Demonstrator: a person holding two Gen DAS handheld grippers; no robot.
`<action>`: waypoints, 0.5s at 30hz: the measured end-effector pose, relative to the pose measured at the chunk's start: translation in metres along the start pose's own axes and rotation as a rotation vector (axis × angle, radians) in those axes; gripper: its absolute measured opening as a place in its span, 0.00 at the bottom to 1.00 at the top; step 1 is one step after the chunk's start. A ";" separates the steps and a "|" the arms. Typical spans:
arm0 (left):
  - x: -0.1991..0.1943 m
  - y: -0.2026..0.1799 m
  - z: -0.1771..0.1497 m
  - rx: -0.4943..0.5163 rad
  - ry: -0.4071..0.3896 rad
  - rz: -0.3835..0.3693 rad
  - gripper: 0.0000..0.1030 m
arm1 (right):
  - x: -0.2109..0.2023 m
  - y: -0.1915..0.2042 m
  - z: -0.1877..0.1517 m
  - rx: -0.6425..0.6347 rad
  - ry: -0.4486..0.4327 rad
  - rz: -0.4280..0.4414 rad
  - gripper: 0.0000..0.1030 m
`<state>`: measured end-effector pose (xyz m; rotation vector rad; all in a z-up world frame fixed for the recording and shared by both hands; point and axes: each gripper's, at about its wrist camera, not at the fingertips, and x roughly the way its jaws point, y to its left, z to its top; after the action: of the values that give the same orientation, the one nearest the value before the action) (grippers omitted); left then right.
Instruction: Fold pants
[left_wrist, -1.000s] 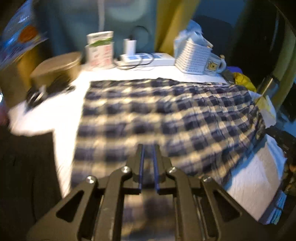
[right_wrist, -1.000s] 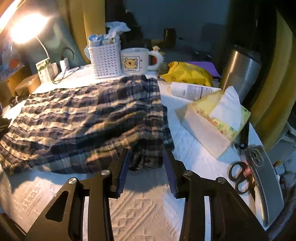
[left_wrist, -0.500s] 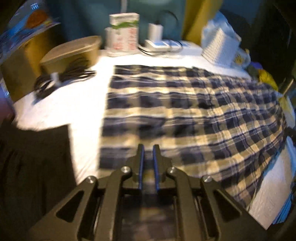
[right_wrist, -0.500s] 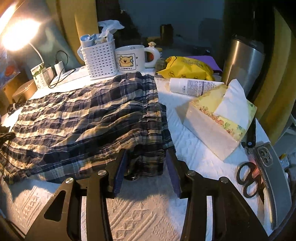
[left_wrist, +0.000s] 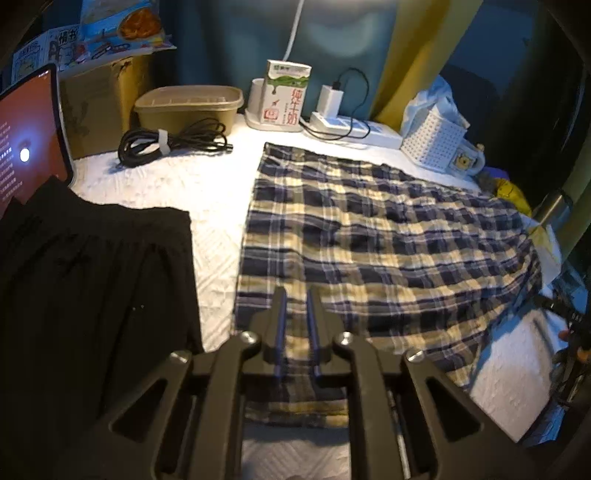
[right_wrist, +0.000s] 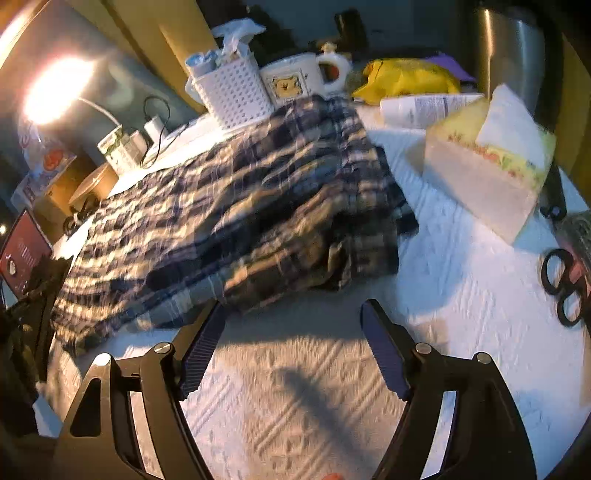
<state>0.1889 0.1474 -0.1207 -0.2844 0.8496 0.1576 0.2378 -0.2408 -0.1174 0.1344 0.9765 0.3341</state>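
Blue and cream plaid pants (left_wrist: 376, 236) lie spread flat on the white quilted table cover (left_wrist: 207, 192). My left gripper (left_wrist: 295, 295) hangs over their near left edge, its jaws nearly closed with a narrow gap; whether it pinches cloth I cannot tell. In the right wrist view the pants (right_wrist: 236, 206) lie rumpled, their waistband end bunched at the right. My right gripper (right_wrist: 291, 314) is open wide and empty, just off the pants' near edge, above the white cover (right_wrist: 295, 387).
A black garment (left_wrist: 92, 295) lies left of the pants, a tablet (left_wrist: 26, 147) behind it. Cable coil (left_wrist: 166, 142), tub (left_wrist: 188, 107), milk carton (left_wrist: 286, 96), power strip (left_wrist: 354, 127), white basket (right_wrist: 232, 88), mug (right_wrist: 295, 77), tissue box (right_wrist: 487, 166), scissors (right_wrist: 565, 284) and steel tumbler (right_wrist: 513, 48) ring the table.
My right gripper let go of the pants' waistband edge, opened wide and pulled back. My left gripper drew back and to the left, bringing the black garment and tablet into view.
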 end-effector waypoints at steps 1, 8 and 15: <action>0.002 0.000 0.001 0.002 0.000 0.007 0.11 | 0.001 -0.002 0.005 0.026 -0.006 0.007 0.77; 0.005 -0.003 0.010 0.017 0.004 0.008 0.13 | 0.021 -0.022 0.036 0.164 -0.056 0.057 0.77; -0.001 -0.002 0.019 -0.015 -0.024 0.007 0.15 | 0.043 -0.038 0.056 0.230 -0.069 0.092 0.26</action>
<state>0.2023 0.1509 -0.1076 -0.2933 0.8263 0.1734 0.3145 -0.2599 -0.1297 0.3990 0.9402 0.2985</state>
